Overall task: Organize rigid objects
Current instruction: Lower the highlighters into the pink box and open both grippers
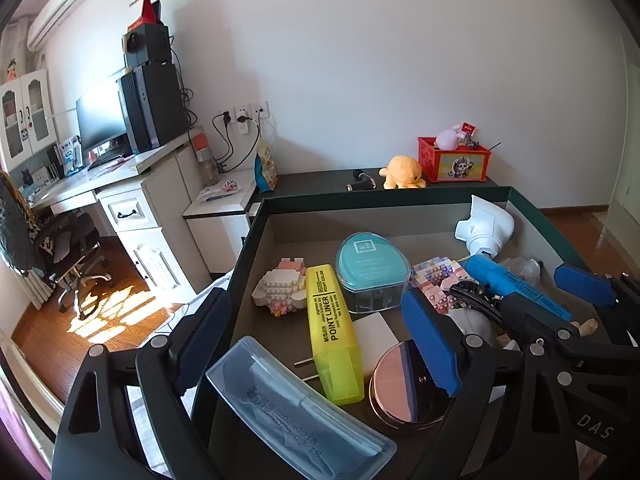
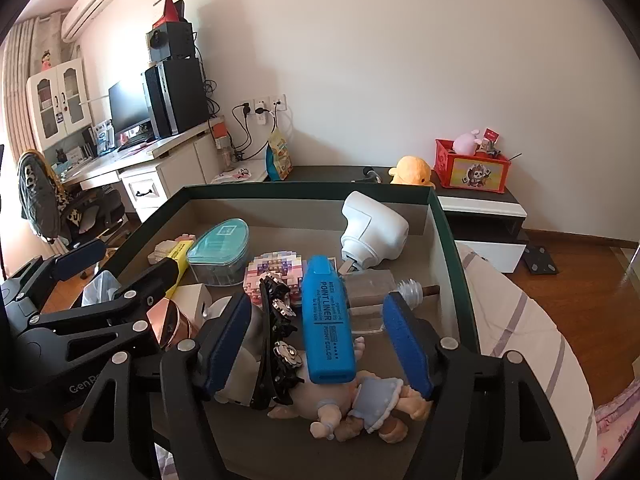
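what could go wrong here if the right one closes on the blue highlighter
The blue highlighter lies on a black hair clip and a doll, so the open right hand-held gripper may catch the clip too or tip the marker off. The left hand-held gripper, also open, hovers close beside it, so they might bump.

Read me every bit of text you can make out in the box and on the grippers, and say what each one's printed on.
"POINT LINER": yellow highlighter
"POINTLINER", "POINT COLOR": blue highlighter
"DAS": right gripper body
"GenR", cut off: left gripper body
Teal case label: too small
Clear plastic case stamped digits: too blurred
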`<state>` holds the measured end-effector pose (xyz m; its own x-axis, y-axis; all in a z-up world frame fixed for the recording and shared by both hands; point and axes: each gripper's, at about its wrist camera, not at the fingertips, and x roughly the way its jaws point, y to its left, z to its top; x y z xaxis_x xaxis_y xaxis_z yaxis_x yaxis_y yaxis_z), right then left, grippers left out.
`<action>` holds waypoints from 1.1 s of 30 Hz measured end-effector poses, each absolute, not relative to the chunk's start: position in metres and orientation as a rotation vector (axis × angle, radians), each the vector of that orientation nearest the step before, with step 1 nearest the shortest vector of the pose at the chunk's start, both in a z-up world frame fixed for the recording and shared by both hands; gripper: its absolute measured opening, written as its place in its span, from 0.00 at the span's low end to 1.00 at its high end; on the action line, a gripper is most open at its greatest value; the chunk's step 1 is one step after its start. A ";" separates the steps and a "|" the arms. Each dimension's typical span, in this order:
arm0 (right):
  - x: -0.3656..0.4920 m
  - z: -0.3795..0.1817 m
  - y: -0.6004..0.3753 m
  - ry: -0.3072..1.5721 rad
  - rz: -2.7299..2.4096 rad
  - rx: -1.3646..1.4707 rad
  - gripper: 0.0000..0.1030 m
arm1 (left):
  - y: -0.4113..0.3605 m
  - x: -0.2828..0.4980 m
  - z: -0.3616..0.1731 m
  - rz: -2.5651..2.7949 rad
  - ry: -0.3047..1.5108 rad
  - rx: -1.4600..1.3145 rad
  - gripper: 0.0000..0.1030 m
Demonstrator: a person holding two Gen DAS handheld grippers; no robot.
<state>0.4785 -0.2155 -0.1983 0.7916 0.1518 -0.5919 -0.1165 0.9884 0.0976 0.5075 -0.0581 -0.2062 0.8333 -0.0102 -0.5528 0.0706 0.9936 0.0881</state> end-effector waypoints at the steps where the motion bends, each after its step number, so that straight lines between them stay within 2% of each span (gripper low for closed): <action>1: 0.479 -0.199 -0.216 0.644 0.145 0.058 0.71 | -0.057 0.508 -0.206 -0.044 0.586 0.102 0.87; 10: 0.479 -0.200 -0.216 0.646 0.145 0.049 0.73 | -0.057 0.508 -0.206 -0.041 0.584 0.101 0.89; 12: 0.478 -0.200 -0.216 0.644 0.131 0.044 0.78 | -0.056 0.507 -0.206 -0.037 0.581 0.103 0.89; 19: 0.468 -0.189 -0.216 0.565 0.113 0.020 0.83 | -0.049 0.496 -0.193 -0.046 0.517 0.087 0.92; 22: 0.461 -0.182 -0.218 0.520 0.088 0.013 1.00 | -0.044 0.489 -0.185 -0.046 0.460 0.068 0.96; 23: 0.460 -0.180 -0.219 0.509 0.095 0.017 1.00 | -0.042 0.488 -0.183 -0.048 0.445 0.056 1.00; 33: 0.457 -0.174 -0.221 0.490 0.093 0.015 1.00 | -0.040 0.483 -0.179 -0.061 0.420 0.038 1.00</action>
<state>0.4571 -0.2208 -0.1737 0.8782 0.0930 -0.4692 -0.0859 0.9956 0.0364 0.4834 -0.0395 -0.1787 0.9111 -0.0513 -0.4090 0.0672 0.9974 0.0245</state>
